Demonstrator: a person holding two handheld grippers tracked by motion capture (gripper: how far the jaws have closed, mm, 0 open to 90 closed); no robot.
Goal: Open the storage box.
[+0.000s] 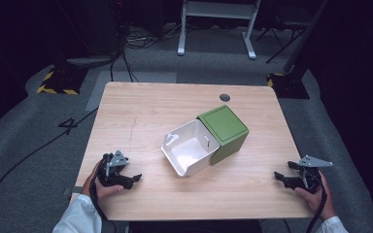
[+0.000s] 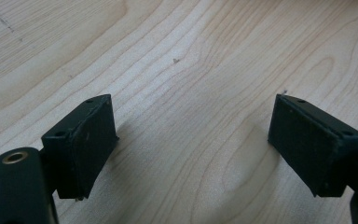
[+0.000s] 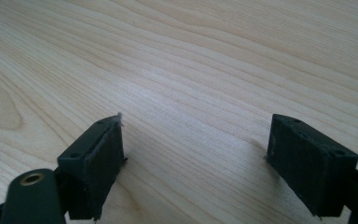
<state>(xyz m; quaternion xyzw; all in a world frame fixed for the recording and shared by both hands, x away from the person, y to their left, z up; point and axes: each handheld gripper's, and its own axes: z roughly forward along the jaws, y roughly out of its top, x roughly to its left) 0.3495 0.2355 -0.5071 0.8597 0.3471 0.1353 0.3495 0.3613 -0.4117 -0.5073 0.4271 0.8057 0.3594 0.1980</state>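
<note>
A green box point(image 1: 225, 132) lies on its side in the middle of the wooden table point(image 1: 145, 111), and a white drawer-like tray point(image 1: 189, 148) is pulled partly out of it toward the front left. My left gripper point(image 1: 132, 178) rests near the front left corner, open, with bare wood between its jaws point(image 2: 191, 149). At the front right corner my right gripper point(image 1: 280, 178) is open too, its jaws standing apart over bare wood point(image 3: 196, 158). Both grippers are well apart from the box.
A round dark grommet point(image 1: 225, 97) sits in the tabletop near its far edge. Beyond the table are grey carpet, cables, a white frame's legs point(image 1: 213, 29) and yellow-black striped bases point(image 1: 58, 82).
</note>
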